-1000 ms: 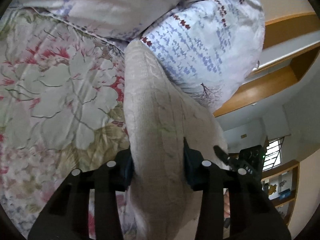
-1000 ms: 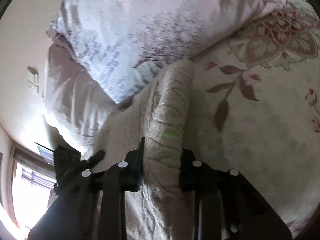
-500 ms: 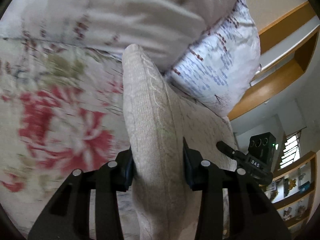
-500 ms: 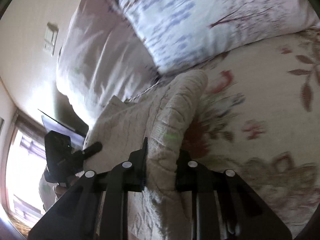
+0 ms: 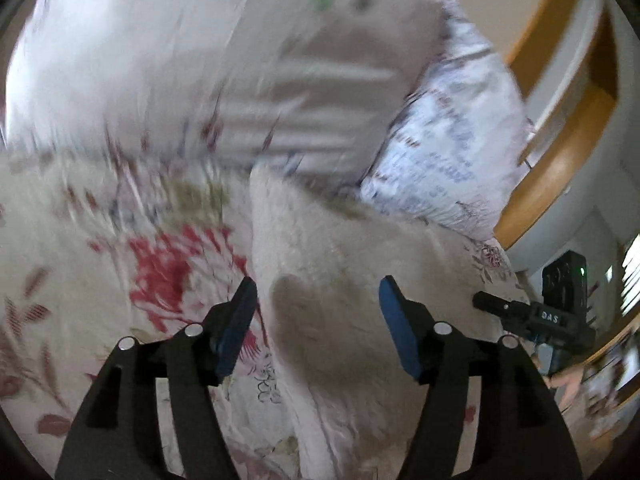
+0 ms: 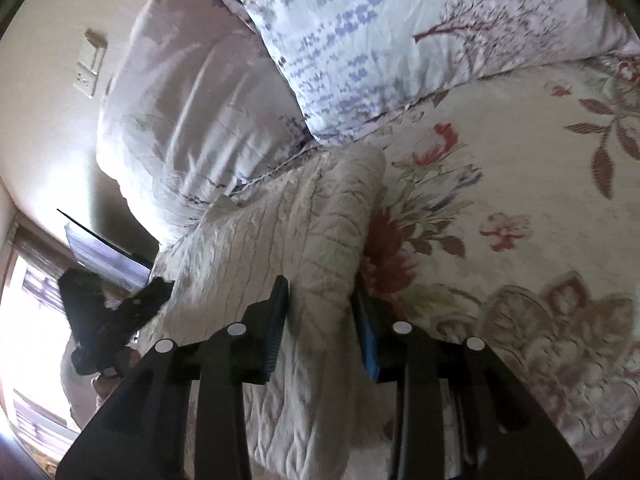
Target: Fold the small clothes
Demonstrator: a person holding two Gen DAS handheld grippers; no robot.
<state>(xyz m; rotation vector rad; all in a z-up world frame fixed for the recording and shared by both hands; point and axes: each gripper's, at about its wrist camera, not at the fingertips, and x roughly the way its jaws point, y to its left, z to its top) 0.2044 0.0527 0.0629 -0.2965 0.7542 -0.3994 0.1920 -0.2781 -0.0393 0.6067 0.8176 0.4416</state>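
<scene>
The left gripper (image 5: 316,304) points down at a slant over the bed, its jaws opening and already spread wide. The cream knitted garment (image 5: 332,280) lies between them, but the blue pads (image 5: 394,320) stand clear of the cloth on both sides, so nothing is pinched there. That view is smeared with blur.

The right gripper (image 6: 322,312) slants down as well, and its jaws are opening too. The rolled right-hand edge of the same knit (image 6: 288,240) sits between its pads, and the cloth fills the gap from pad to pad; the fingers appear to press on it.

The garment lies flat on the floral bedspread (image 6: 520,280), with its far end up against the bedding at the head of the bed. There a pillow with blue and branch print (image 6: 420,40) leans beside a pale crumpled quilt (image 6: 192,112).

From the left camera, the right gripper shows off to the right, near a wooden shelf (image 5: 560,152) on the wall. From the right camera, the left gripper shows dark against a bright window (image 6: 28,280).
</scene>
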